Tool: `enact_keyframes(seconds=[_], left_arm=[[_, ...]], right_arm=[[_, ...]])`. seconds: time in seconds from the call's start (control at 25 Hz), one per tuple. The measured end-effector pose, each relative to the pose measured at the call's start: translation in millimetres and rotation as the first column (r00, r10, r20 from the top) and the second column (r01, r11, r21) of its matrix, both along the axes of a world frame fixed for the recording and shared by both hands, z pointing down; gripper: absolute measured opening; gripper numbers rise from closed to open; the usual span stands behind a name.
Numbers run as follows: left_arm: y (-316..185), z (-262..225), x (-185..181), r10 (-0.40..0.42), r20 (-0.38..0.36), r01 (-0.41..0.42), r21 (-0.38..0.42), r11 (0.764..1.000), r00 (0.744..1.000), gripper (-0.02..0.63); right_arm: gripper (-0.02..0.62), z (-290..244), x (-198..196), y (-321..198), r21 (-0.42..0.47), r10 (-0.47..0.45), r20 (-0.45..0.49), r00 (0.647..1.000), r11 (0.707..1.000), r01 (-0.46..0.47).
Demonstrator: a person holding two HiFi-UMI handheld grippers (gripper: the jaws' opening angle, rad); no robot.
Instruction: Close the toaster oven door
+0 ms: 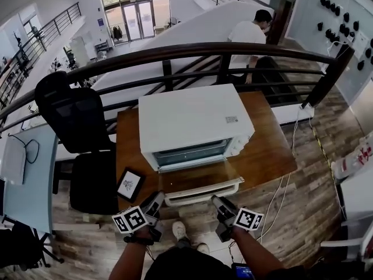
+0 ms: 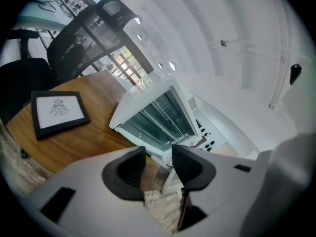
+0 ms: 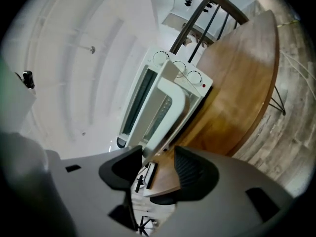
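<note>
We record one white toaster oven (image 1: 192,118), standing near the middle of a wooden counter (image 1: 271,150) with its back toward a dark railing (image 1: 192,52). The door (image 1: 195,177) is not closed. Its glass pane is swung fully down and lies about level, and its white handle (image 1: 204,192) sits close to the counter's front edge. The oven's cavity faces us, with round dials at its right side.

We hold two tools, both low in the head view and just short of the handle:
- The left hand-held gripper (image 1: 156,200) has its jaws apart with nothing between the pads. Its own view shows only the door's edge and the floor through the gap. It points toward the left end of the handle.
- The right hand-held gripper (image 1: 219,202) also has its jaws apart and clamps on nothing. In its own view the handle's end runs down close to one jaw, and we cannot tell whether it touches.

Other items are as follows. A black framed picture (image 1: 130,185) lies flat at the counter's left front corner, near the left tool. A black office chair (image 1: 78,121) stands just beside the counter's left side. A person (image 1: 247,37) in a white shirt is beyond the railing.
</note>
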State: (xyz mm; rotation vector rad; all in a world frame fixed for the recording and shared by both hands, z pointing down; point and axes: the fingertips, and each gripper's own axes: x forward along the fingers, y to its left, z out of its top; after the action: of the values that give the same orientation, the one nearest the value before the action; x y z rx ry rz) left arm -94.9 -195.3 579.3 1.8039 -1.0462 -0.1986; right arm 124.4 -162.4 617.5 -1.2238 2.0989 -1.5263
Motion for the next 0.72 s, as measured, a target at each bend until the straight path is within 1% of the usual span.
enact_keyframes(seconds=[0.24, 0.4, 0.48, 0.52, 0.56, 0.6, 0.64, 0.72], left_arm=[[-14, -12, -2, -0.001, -0.038, 0.002, 0.013, 1.0, 0.999, 0.187], [-20, -17, -3, -0.001, -0.044, 0.002, 0.026, 1.0, 0.999, 0.193], [-24, -23, -3, 0.007, -0.011, -0.006, 0.065, 0.998, 1.0, 0.193], [-26, -27, -5, 0.012, 0.025, -0.015, 0.098, 0.995, 1.0, 0.183], [-28, -31, -8, 0.013, 0.066, -0.022, 0.134, 0.991, 0.998, 0.151], [-31, -35, -12, 0.007, 0.101, -0.024, 0.165, 0.986, 0.995, 0.147], [-32, -39, -16, -0.003, 0.121, -0.02, 0.189, 0.982, 0.993, 0.152], [-34, -44, -23, -0.021, 0.119, -0.004, 0.209, 0.978, 0.993, 0.155]], right_arm=[[0.198, -20, -8, -16, 0.039, 0.028, 0.111, 0.993, 0.999, -0.032], [0.156, -29, -18, -31, 0.029, 0.053, 0.182, 0.982, 0.998, -0.059], [0.149, -34, -18, -35, 0.041, 0.063, 0.211, 0.976, 0.997, -0.073], [0.147, -36, -18, -36, 0.048, 0.065, 0.215, 0.974, 0.996, -0.077], [0.148, -38, -19, -39, 0.054, 0.067, 0.214, 0.974, 0.995, -0.08], [0.149, -41, -20, -42, 0.062, 0.068, 0.209, 0.976, 0.995, -0.083], [0.149, -43, -20, -46, 0.069, 0.07, 0.198, 0.978, 0.994, -0.085], [0.153, -46, -20, -52, 0.078, 0.077, 0.175, 0.982, 0.993, -0.092]])
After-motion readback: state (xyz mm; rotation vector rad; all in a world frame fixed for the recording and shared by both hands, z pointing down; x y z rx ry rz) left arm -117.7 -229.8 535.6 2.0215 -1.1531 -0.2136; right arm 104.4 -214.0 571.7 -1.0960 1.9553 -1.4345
